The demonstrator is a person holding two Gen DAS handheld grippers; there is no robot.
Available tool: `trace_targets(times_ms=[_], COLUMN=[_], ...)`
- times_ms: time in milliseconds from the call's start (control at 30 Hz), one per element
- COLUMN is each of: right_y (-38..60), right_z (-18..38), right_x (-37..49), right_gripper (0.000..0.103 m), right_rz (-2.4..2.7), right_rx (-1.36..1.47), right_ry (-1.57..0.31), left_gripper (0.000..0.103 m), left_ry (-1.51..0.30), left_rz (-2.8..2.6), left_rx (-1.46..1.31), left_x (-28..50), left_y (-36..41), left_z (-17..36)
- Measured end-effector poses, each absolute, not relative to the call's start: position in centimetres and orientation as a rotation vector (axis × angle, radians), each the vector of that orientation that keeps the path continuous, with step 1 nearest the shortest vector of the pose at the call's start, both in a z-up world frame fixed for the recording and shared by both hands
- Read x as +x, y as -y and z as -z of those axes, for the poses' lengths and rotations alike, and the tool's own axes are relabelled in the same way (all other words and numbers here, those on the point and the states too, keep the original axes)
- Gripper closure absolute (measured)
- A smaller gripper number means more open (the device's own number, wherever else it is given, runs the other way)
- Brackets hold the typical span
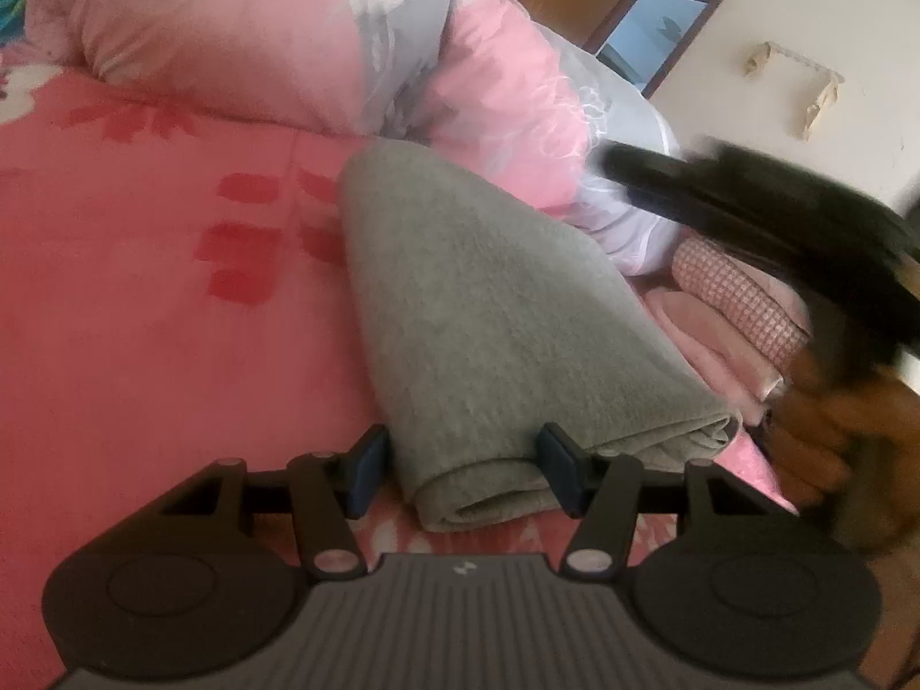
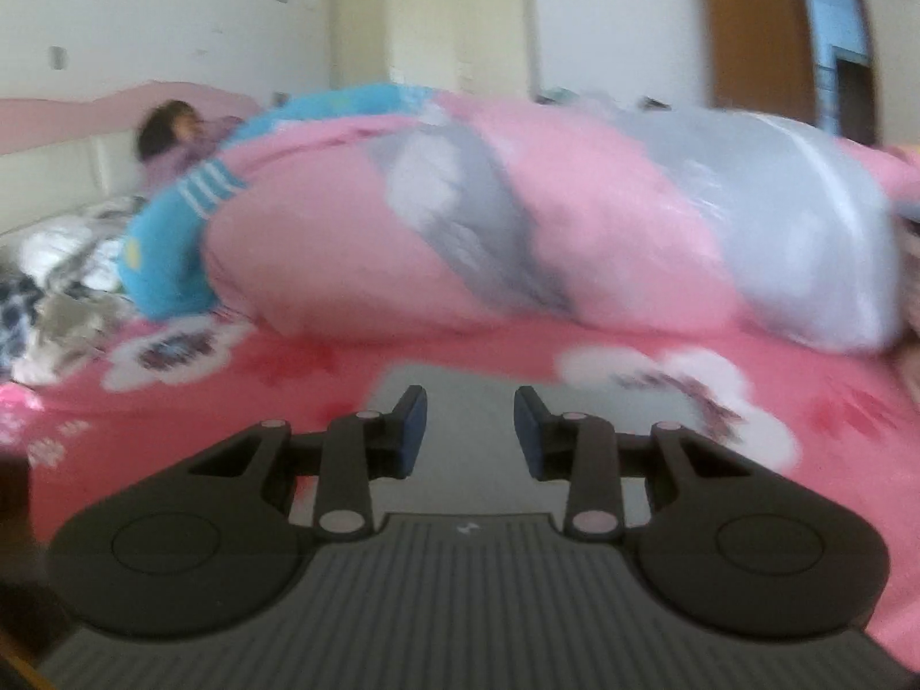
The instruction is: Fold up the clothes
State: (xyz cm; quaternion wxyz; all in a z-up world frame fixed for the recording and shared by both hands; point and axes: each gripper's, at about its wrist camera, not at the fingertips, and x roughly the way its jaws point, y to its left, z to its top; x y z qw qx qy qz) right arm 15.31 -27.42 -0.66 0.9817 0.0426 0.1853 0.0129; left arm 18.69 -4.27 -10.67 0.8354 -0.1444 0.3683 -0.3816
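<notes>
Grey folded cloth [image 1: 494, 310] lies on the bed [image 1: 144, 299], left hand-held gripper [image 1: 463, 471] spread around its roll; right hand-held gripper [image 2: 470, 431] gapes empty.

Soft, even daylight in both views, nothing harsh, and the shadows are faint, mostly tucked under the rolled edge of the grey towel [image 1: 494, 310]. The left wrist view is fairly sharp in the middle, but the right gripper [image 1: 747, 218] is smeared into a dark streak by motion blur, and a hand [image 1: 828, 448] near the right edge is blurry too. The right wrist view is blurred all over; the quilt [image 2: 517, 218] looks smudged. Heavy fisheye bending and dark corners in both.
</notes>
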Motion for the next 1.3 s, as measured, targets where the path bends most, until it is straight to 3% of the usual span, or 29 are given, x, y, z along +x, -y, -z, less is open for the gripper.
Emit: trace_targets(times_ms=[200, 300, 467, 633, 733, 867, 933, 1100, 1300], right_y=[26.6, 26.0, 25.4, 25.9, 27.3, 30.6, 32.9, 38.4, 38.9], right_z=[7.2, 5.1, 2.7, 6.6, 4.2, -0.1, -0.4, 5.5, 1.2], right_x=[24.6, 25.6, 28.1, 31.1, 29.7, 24.8, 23.5, 24.3, 20.1], right_gripper=[0.071, 0.070, 0.070, 0.066, 0.066, 0.066, 0.066, 0.070, 0.070], right_rz=[-0.086, -0.054, -0.098, -0.072, -0.029, 0.057, 0.137, 0.220, 0.185], right_rx=[0.161, 0.152, 0.208, 0.175, 0.266, 0.242, 0.234, 0.339, 0.366], right_ry=[-0.703, -0.775, -0.705, -0.760, -0.761, -0.613, -0.598, -0.724, -0.608], left_gripper=[0.048, 0.048, 0.049, 0.051, 0.051, 0.051, 0.050, 0.049, 0.050], left_ry=[-0.810, -0.818, -0.821, -0.818, -0.815, -0.812, -0.808, -0.772, -0.738], left_rz=[0.801, 0.801, 0.810, 0.811, 0.809, 0.808, 0.808, 0.816, 0.824], left_rx=[-0.335, -0.335, -0.336, -0.336, -0.328, -0.325, -0.328, -0.331, -0.361], left_x=[19.1, 19.3, 19.3, 19.2, 19.3, 19.2, 19.2, 18.7, 18.8], left_y=[3.9, 4.0, 3.7, 3.4, 3.5, 3.5, 3.5, 3.4, 3.1], left_z=[10.8, 10.6, 10.6, 10.7, 10.7, 10.8, 10.9, 11.0, 10.8])
